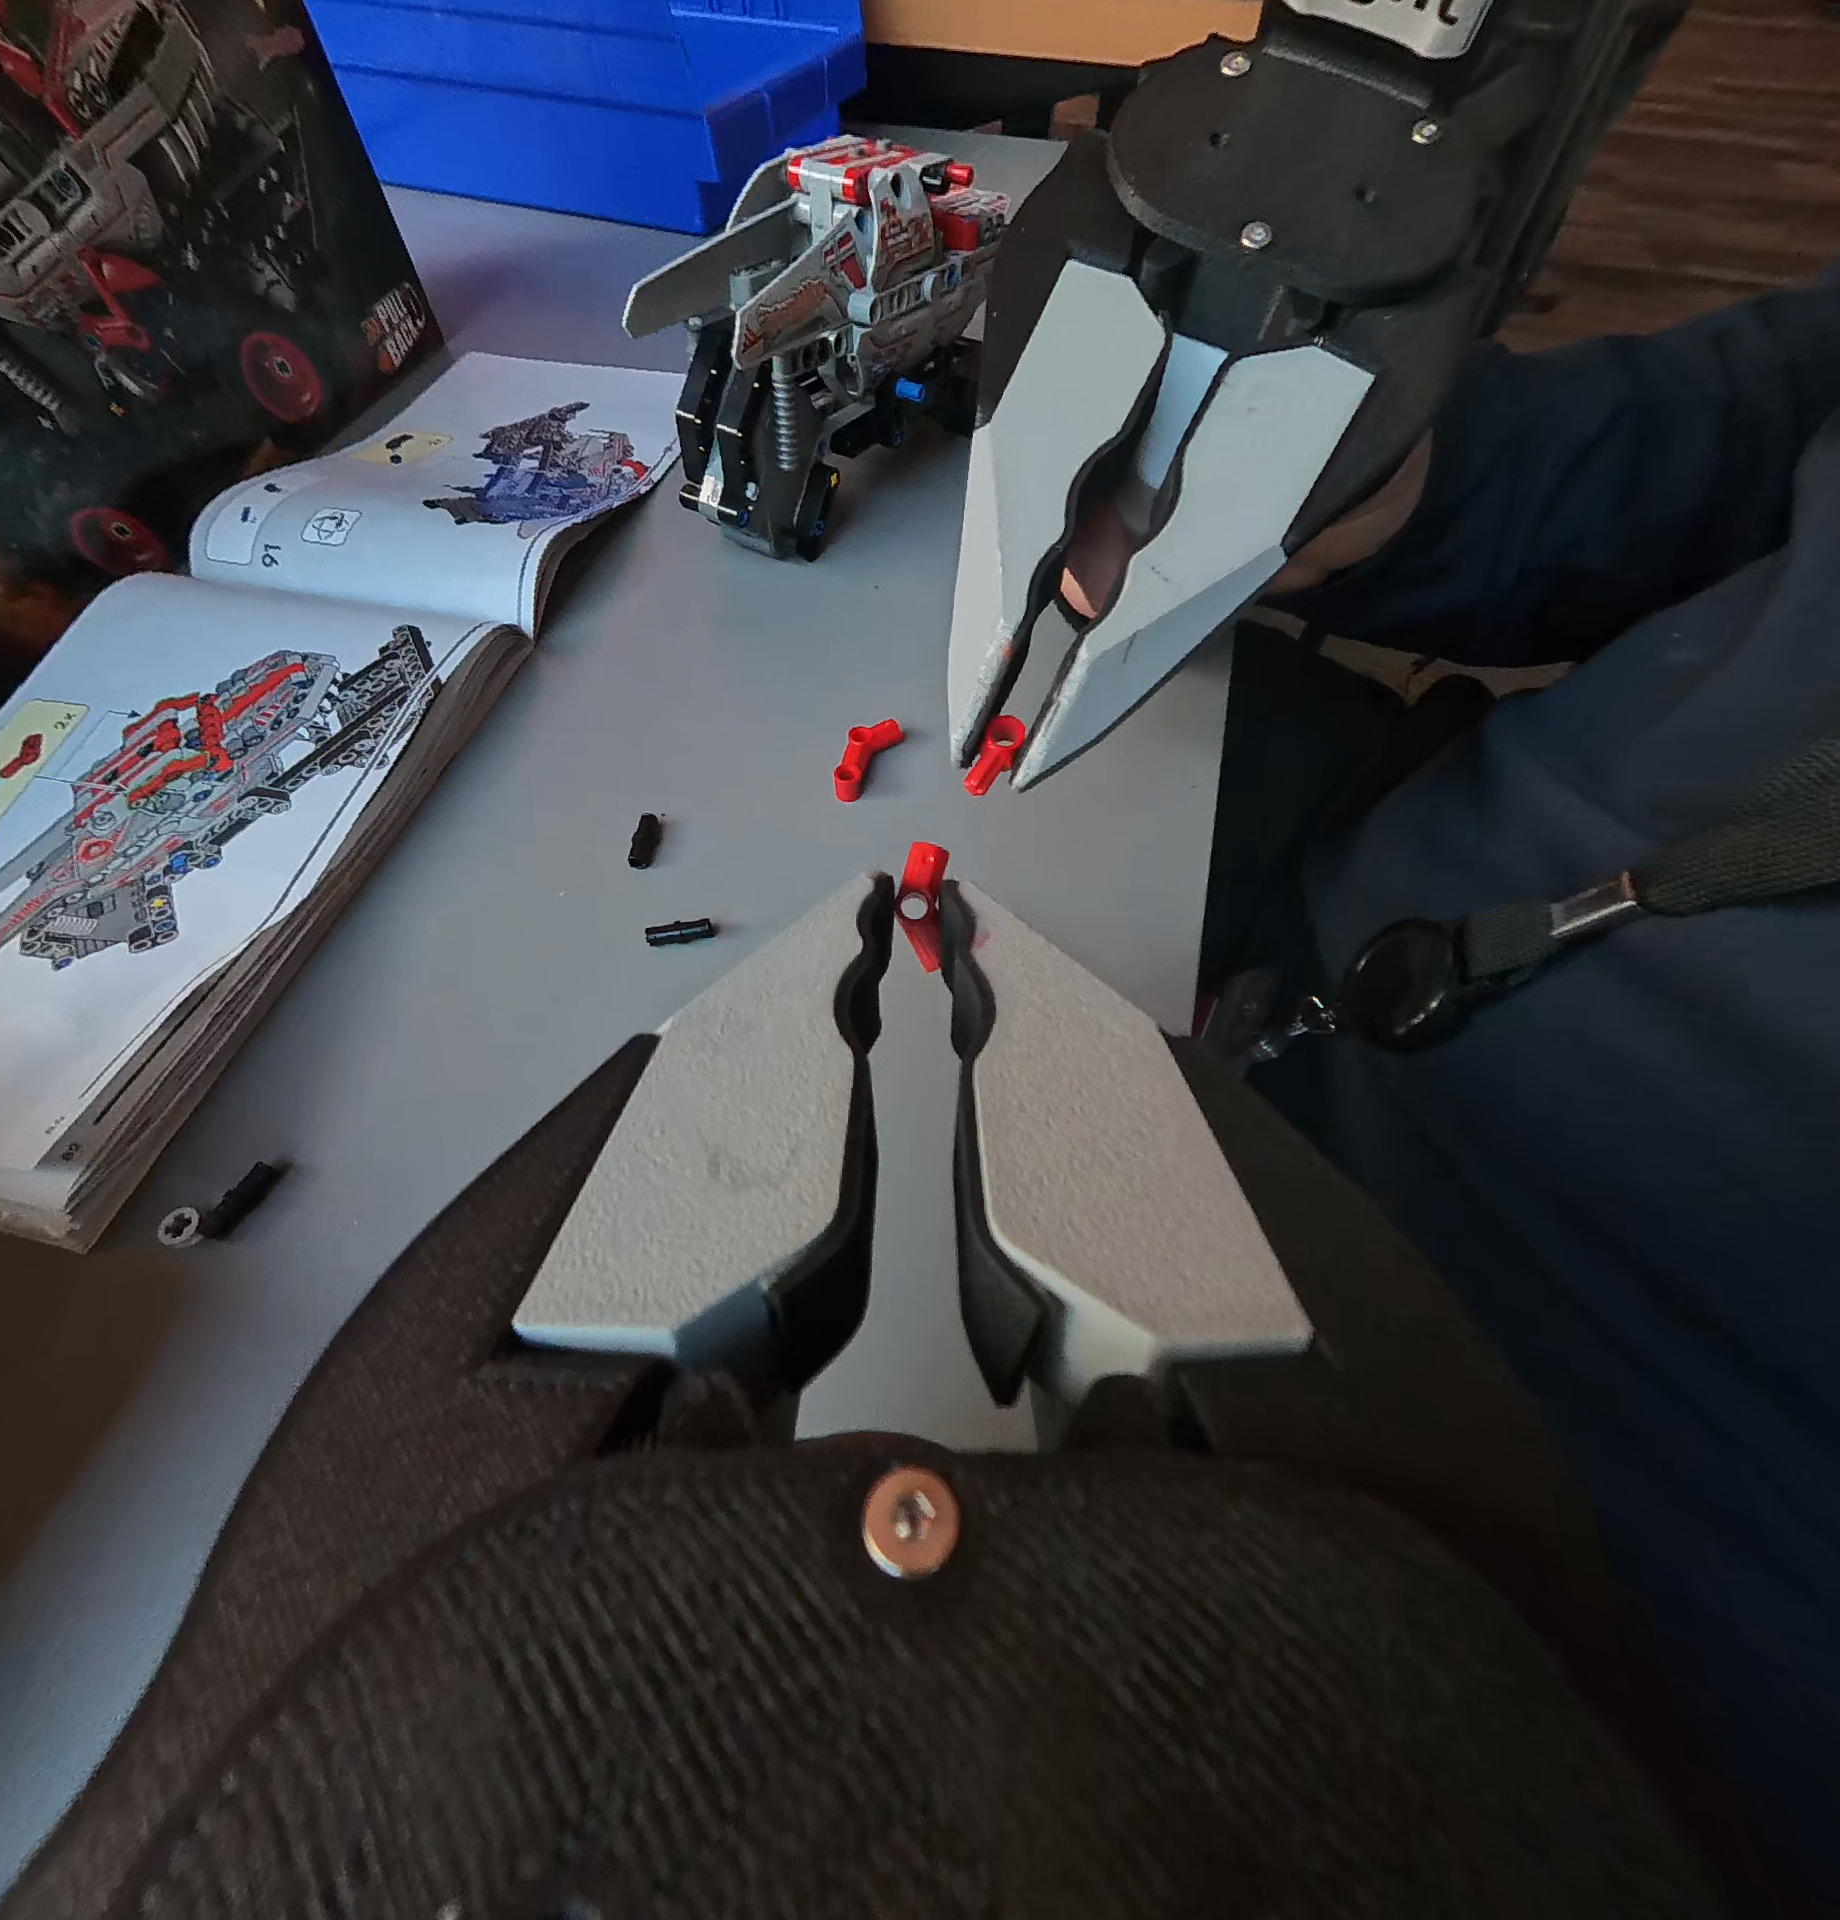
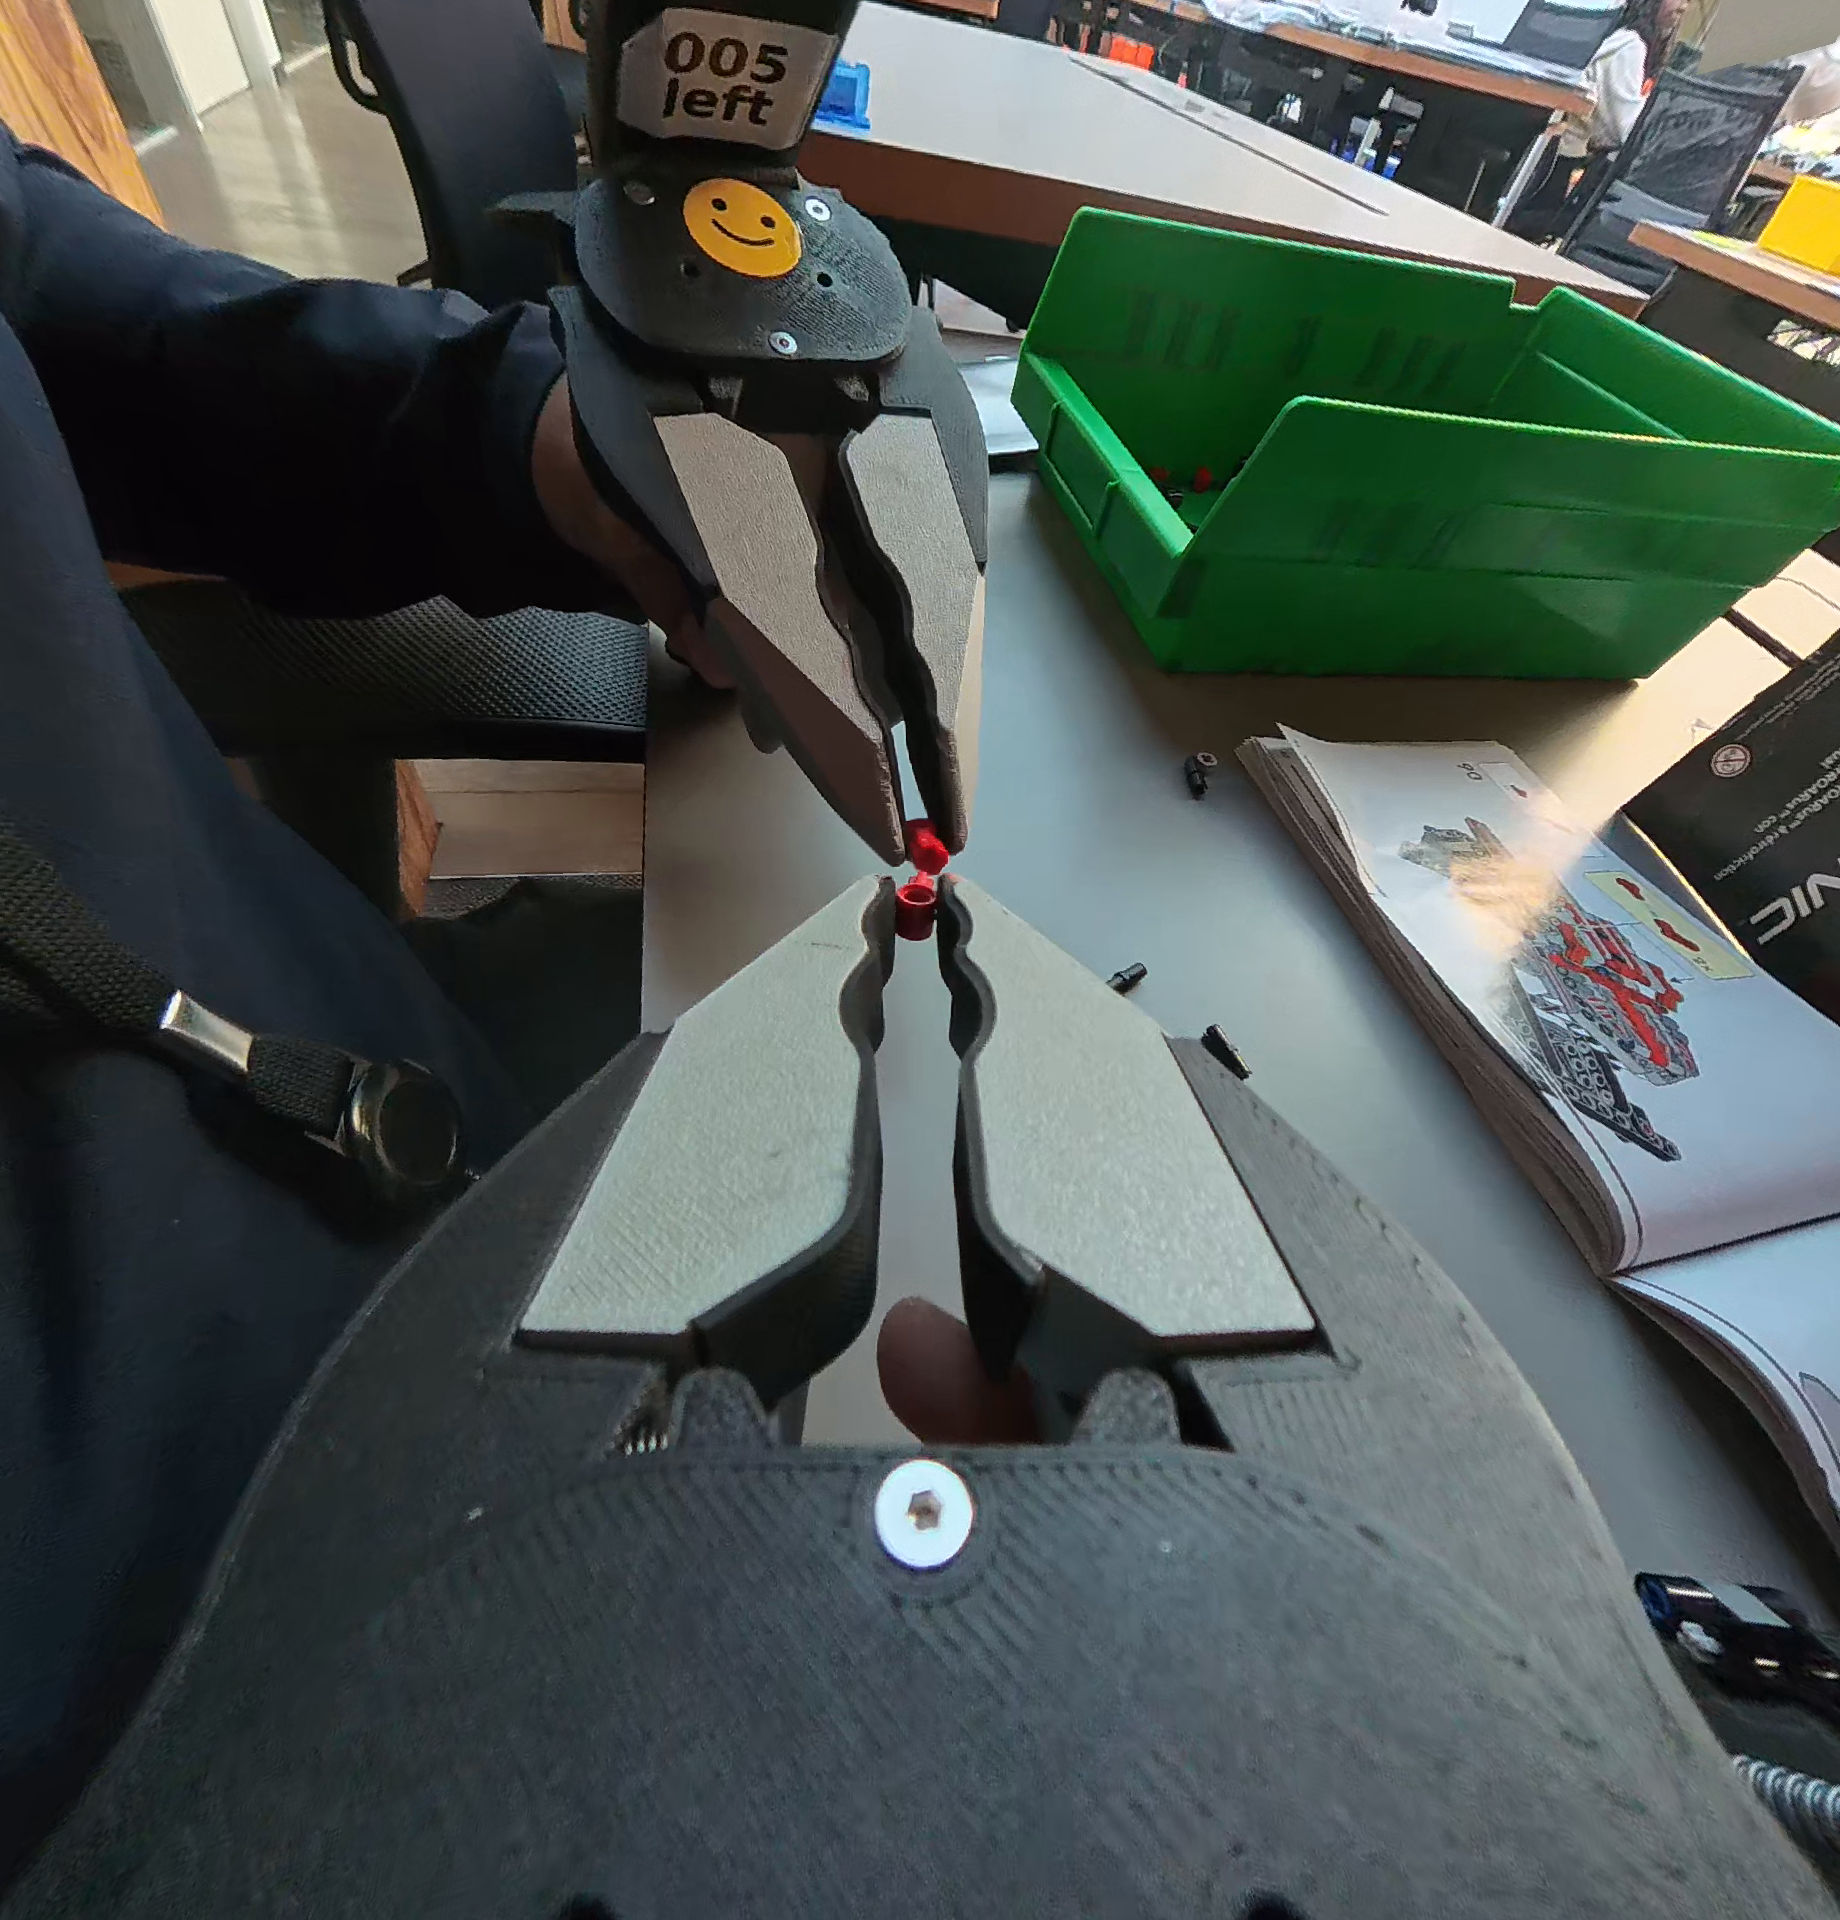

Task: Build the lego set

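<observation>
- Left gripper point(image 1: 916, 883) pinches a red connector point(image 1: 922, 902) at its fingertips, above the grey table point(image 1: 583, 727).
- Right gripper point(image 2: 914, 883) clamps another red connector piece point(image 2: 916, 898), tips nearly meeting.
- Partly built model point(image 1: 843, 332) stands beside the open instruction booklet point(image 1: 272, 779).

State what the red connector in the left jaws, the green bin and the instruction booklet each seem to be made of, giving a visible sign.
Red connector: likely hard moulded plastic, glossy, with a crisp round hole. Green bin: probably rigid plastic, smooth, slightly shiny, with thin moulded walls. Instruction booklet: paper, shown by many thin stacked printed pages curling at the spine.
</observation>
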